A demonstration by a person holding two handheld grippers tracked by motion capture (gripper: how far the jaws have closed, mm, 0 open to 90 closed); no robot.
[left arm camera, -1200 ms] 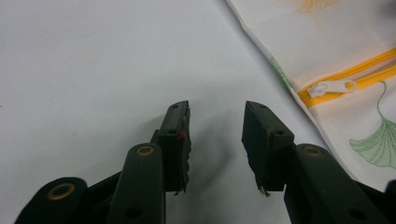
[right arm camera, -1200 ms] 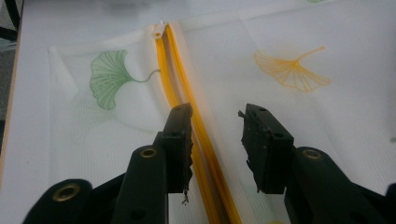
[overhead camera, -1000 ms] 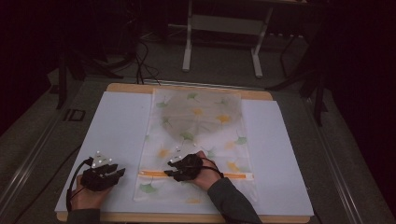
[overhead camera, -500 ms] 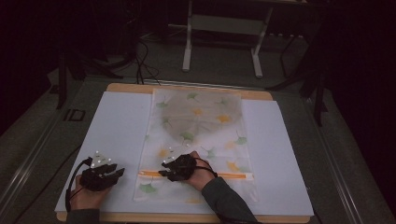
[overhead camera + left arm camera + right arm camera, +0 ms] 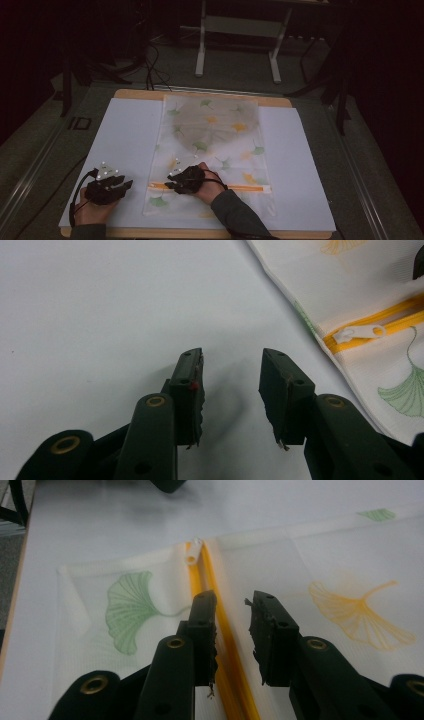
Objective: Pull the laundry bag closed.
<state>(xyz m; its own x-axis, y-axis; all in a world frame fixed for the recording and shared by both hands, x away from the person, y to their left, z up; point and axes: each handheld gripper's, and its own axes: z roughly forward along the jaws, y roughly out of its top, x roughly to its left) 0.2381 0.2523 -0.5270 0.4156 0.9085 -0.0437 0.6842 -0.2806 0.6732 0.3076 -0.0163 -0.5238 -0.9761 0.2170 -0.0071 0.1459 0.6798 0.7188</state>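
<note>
On the left, your left tool [image 5: 124, 184] rests on the white sheet [image 5: 125, 135] that covers the desk [image 5: 200, 94], near the front edge. Its jaws are spread and nothing is between them; in the left gripper view [image 5: 231, 390] you see only bare white sheet under them. A black cable [image 5: 76, 200] runs from this tool back along your left hand [image 5: 90, 210].

Just to the right of it begins the bag [image 5: 215, 145], a pale mesh one with green and orange leaves printed on it. It lies flat in the middle of the sheet, long side going away from you. Across its near part runs an orange zipper [image 5: 245, 188]. The white puller [image 5: 193, 551] sits at the zipper's left end, close to the bag's left edge; the left gripper view also shows it [image 5: 361, 333].

Your right tool [image 5: 169, 186] lies over the zipper, pointing left toward the puller. Its jaws have just been closing, but a gap is still between them [image 5: 232, 630]; the orange zipper runs in that gap, close along the left jaw, and the pads do not press it. Between this tool and the puller nothing stands in the way.

Behind the desk, on the dark floor, stands a grey frame [image 5: 239, 30].
</note>
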